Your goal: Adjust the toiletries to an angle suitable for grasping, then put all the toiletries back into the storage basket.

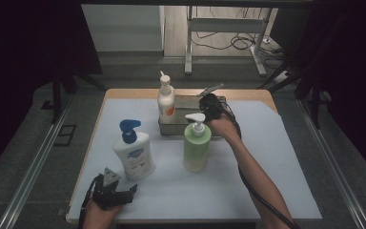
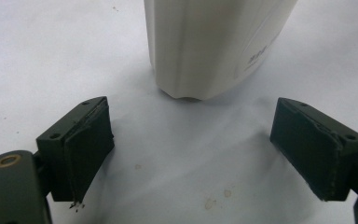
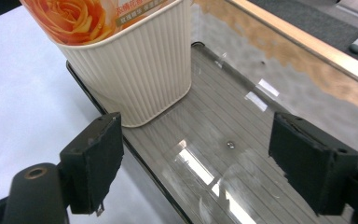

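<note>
Three pump bottles (image 1: 166, 100), one metal tray (image 1: 187, 102), two handheld grippers (image 1: 112, 190), one table (image 1: 267, 157)

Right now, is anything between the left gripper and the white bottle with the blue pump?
Nothing visible. The left gripper sits low on the white table cover, jaws open, and bare cover lies between them and the white bottle with the blue pump straight ahead.

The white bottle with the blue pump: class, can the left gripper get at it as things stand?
Probably yes. The left gripper lies open on the table, jaws facing the white bottle with the blue pump; in the left gripper view only bare white cover lies between the jaws and the bottle.
</note>
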Demonstrator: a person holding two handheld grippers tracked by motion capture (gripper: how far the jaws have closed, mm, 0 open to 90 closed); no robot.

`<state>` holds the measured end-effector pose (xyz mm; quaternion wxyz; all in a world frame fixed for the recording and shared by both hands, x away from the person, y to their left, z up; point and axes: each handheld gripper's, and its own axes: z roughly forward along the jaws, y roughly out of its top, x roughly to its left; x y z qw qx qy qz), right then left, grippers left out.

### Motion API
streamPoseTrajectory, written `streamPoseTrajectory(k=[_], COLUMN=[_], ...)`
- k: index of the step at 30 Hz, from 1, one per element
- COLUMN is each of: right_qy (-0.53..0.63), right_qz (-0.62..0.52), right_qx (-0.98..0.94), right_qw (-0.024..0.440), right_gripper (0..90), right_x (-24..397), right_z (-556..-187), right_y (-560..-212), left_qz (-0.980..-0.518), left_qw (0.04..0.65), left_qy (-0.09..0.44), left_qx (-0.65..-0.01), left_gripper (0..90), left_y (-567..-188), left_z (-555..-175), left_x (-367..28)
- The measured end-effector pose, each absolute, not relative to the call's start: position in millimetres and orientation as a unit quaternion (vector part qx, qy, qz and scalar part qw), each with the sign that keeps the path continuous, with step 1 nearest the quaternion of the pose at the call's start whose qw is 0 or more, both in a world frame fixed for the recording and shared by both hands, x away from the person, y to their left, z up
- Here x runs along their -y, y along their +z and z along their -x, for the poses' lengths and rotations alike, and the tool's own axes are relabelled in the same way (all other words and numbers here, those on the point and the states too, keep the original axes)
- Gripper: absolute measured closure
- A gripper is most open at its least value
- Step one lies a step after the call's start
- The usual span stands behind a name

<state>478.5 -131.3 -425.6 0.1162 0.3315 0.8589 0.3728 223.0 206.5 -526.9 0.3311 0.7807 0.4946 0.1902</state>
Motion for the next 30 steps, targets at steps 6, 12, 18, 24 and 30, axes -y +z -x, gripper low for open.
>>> streamPoseTrajectory(k=[6,12,18,24,30], right_qy=[0.374,0.368,0.361,0.363,0.363], right_qz=[-0.332,-0.326,-0.320,-0.319,-0.321], right_qx=[-0.857,-0.862,-0.865,-0.864,-0.862], right_qw=[0.123,0.127,0.139,0.142,0.148], right_gripper=[13.7,12.5,10.7,10.1,9.1], right_x=[140,150,161,174,186], right_z=[-473,-467,-459,-453,-448], right_y=[-423,-421,-417,-415,-418], left_qz=[-0.781,-0.781,-0.780,-0.781,-0.781], left_qw=[0.331,0.331,0.332,0.331,0.331], left_qy=[0.190,0.190,0.190,0.190,0.191], left_qx=[-0.495,-0.495,-0.495,-0.495,-0.494], left_gripper=[12.5,12.5,12.5,12.5,12.5], left_y=[-527,-527,-527,-527,-527], left_z=[-223,-223,-223,-223,-223], left_x=[-207,-207,-206,-206,-206])
